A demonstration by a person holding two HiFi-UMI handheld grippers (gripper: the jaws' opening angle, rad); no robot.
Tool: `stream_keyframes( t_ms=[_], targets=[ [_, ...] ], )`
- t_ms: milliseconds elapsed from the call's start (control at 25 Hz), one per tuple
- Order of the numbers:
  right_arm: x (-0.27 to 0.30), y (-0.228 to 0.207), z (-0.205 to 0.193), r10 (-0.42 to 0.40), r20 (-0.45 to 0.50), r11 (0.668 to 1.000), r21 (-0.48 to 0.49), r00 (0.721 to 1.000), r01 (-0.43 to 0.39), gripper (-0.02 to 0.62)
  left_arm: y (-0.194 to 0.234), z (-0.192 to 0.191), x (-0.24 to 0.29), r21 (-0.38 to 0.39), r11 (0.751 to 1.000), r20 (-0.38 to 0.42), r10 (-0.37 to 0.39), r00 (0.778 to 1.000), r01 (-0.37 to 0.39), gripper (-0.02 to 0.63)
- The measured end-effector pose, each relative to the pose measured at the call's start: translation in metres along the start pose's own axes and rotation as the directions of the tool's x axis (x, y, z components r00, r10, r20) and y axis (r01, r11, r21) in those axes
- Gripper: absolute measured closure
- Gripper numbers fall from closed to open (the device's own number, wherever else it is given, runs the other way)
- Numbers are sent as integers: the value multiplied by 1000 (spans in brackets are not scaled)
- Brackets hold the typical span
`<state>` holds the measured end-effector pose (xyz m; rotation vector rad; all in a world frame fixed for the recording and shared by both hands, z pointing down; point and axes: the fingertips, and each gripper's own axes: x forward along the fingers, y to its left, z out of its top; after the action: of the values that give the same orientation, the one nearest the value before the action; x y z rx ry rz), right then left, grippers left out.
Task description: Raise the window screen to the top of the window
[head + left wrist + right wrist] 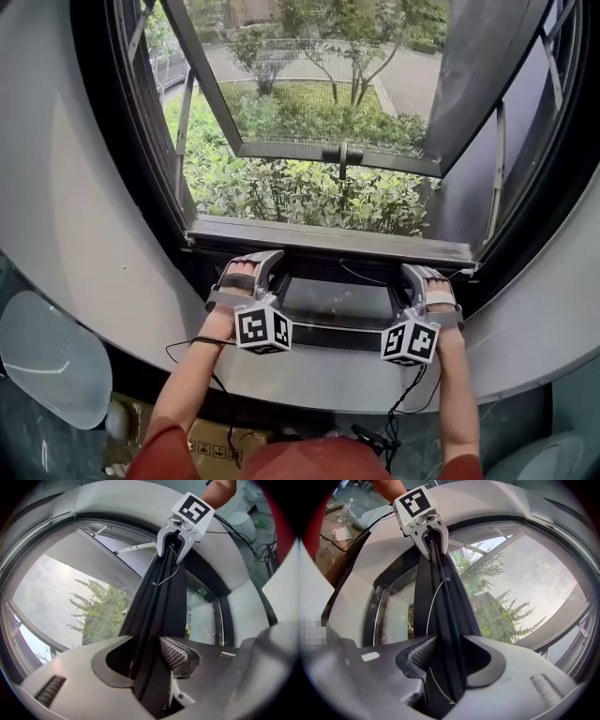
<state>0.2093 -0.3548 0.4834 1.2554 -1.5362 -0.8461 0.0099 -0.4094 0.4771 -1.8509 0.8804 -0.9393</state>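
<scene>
Reference: window sill (328, 239).
- Screen's black bottom bar (337, 330) lies level just below sill, on room side.
- Screen mesh (61, 597) shows beside bar, trees behind it.
- Left gripper (143, 656) at bar's left end, right gripper (451, 656) at right end, both just under sill.
- Both grippers: jaws spread wide, bar between them, not clamped; ribbed pad close beside bar, other jaw clear of it.
</scene>
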Motion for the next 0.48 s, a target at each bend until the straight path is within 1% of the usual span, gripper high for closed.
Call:
stream_keyframes(
  t_ms=[240,360,480],
  targets=[
    [-1,-1,1,4,45,1000,9,999,-4,416,0,-2,3,34,999,-2,-5,1000,5,456],
    [-1,-1,1,14,55,999,31,998,-16,416,1,-1,2,28,999,2,-44,999,44,453],
    [0,-2,2,29,41,998,63,999,-31,416,1,0,2,10,995,0,-99,995,99,453]
  ],
)
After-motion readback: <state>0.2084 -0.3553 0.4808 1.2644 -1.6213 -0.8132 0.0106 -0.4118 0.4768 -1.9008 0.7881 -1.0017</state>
